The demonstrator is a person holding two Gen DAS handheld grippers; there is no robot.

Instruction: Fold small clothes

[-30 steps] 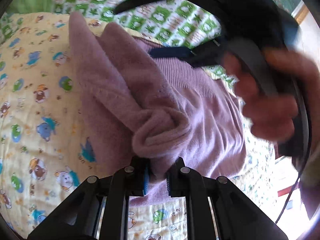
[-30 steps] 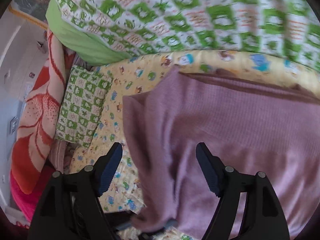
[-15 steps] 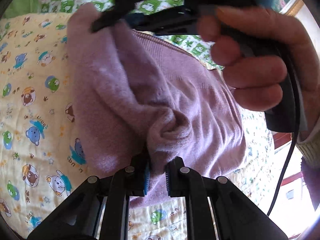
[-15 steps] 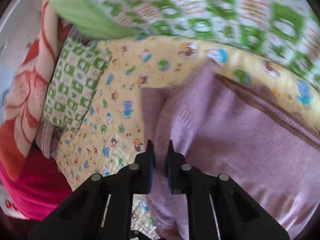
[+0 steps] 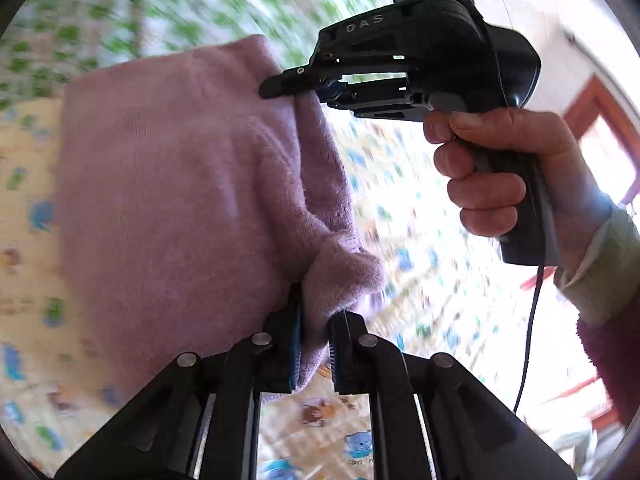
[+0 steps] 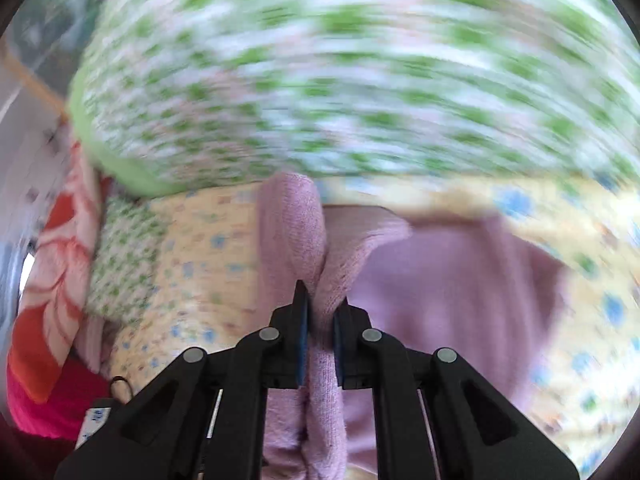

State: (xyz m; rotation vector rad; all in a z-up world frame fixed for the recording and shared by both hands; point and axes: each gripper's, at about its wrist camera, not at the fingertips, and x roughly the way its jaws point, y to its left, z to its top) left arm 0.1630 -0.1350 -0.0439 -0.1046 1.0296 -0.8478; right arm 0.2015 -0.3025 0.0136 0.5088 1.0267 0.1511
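Lilac knit garment [image 5: 172, 184] hangs mid-frame above the yellow cartoon sheet [image 5: 420, 232], long axis running from lower centre to upper centre, pinched by left gripper [image 5: 316, 350] and right gripper [image 5: 298, 90].

Each wrist camera looks closely along its own fingers; both views share the lilac knitted garment [image 5: 168, 200] [image 6: 440, 280].
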